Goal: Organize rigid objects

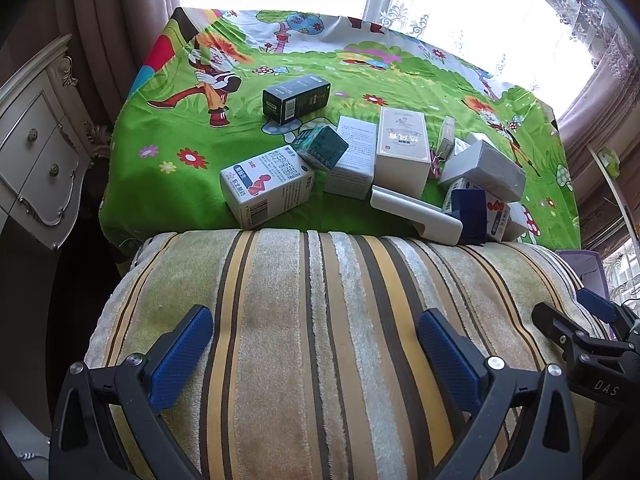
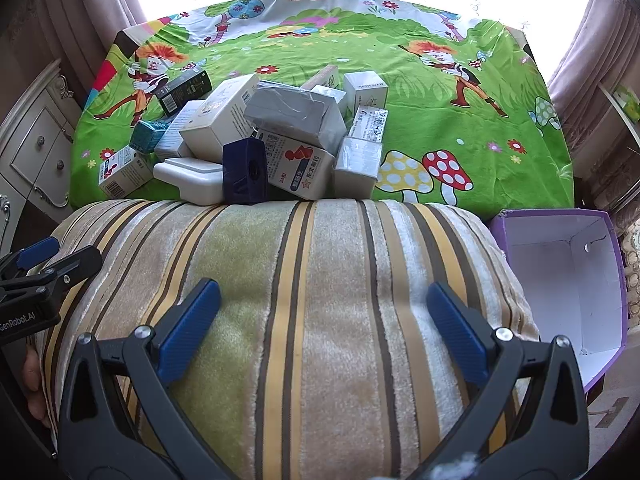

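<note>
On the green sheet [image 2: 460,128], 1 blue box [image 2: 245,172]; 2 tongs, left [image 1: 316,356] and right [image 2: 320,328], gape wide, empty.

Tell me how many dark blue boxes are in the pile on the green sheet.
1. The dark blue box stands upright at the pile's near edge, against the striped cushion, between the flat white case and a white medicine box. Others may be hidden underneath.

Striped cushion [image 2: 304,280] bare; box pile [image 2: 256,136] blocks far edge.

About a dozen small boxes [image 2: 288,116], one purple bin [image 2: 568,280]
</note>
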`<state>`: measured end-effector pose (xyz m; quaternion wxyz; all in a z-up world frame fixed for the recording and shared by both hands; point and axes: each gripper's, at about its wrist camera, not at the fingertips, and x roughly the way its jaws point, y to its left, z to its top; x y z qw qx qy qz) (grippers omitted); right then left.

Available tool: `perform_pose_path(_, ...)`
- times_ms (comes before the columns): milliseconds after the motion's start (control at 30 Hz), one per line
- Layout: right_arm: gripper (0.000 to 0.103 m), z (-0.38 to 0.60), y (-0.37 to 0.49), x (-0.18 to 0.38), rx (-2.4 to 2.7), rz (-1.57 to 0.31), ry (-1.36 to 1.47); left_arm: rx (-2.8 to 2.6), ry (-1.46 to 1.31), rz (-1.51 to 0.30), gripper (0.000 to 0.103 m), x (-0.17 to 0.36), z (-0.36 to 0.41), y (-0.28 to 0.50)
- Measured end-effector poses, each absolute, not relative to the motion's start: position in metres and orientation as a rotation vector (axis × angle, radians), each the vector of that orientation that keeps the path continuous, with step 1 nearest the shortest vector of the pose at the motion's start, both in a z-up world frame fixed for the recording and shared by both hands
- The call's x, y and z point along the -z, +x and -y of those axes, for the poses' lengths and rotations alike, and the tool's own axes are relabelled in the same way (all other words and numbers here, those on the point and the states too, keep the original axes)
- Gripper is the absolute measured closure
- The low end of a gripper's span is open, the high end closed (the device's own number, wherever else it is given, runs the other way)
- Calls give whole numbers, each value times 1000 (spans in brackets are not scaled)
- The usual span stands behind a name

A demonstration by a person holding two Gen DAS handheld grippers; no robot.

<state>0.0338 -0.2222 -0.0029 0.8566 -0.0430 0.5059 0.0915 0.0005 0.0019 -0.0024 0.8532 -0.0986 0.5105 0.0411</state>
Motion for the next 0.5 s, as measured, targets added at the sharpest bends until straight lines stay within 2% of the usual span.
perform_pose_path(500, 0, 222, 31, 4, -188, -1041, -78, -68, -251, -1060, 0, 1, -8, -3)
